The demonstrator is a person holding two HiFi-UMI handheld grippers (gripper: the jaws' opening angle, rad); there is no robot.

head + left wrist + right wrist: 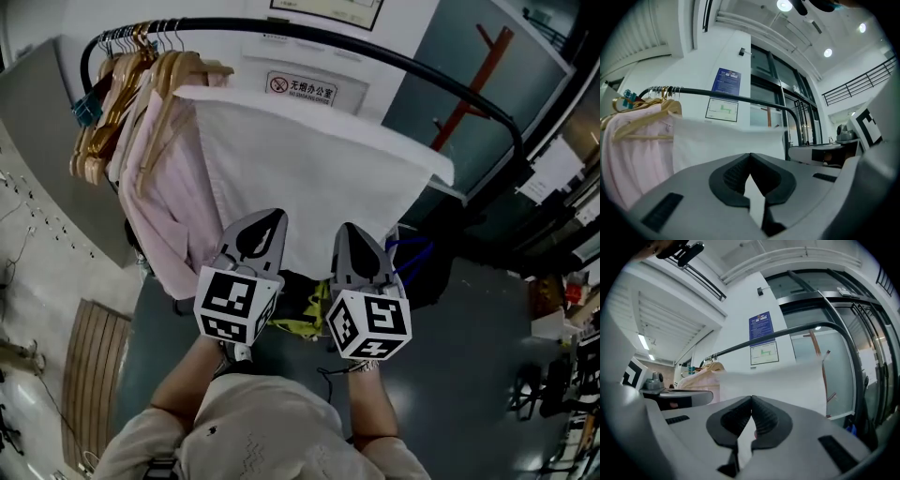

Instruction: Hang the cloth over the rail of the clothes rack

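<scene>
Left gripper has its jaws pinched together on the lower edge of the white cloth, below the rail. Right gripper clamps that same edge just beside it. From these 2 grips the white cloth spreads up toward the rail, right of the pink garments hanging there.

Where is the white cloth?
Head view, middle: the white cloth spreads below the black rail, right of the pink clothes, pinched by left gripper and right gripper.

Black rack rail w/ wooden hangers & pink garments bunched at left end.
</scene>
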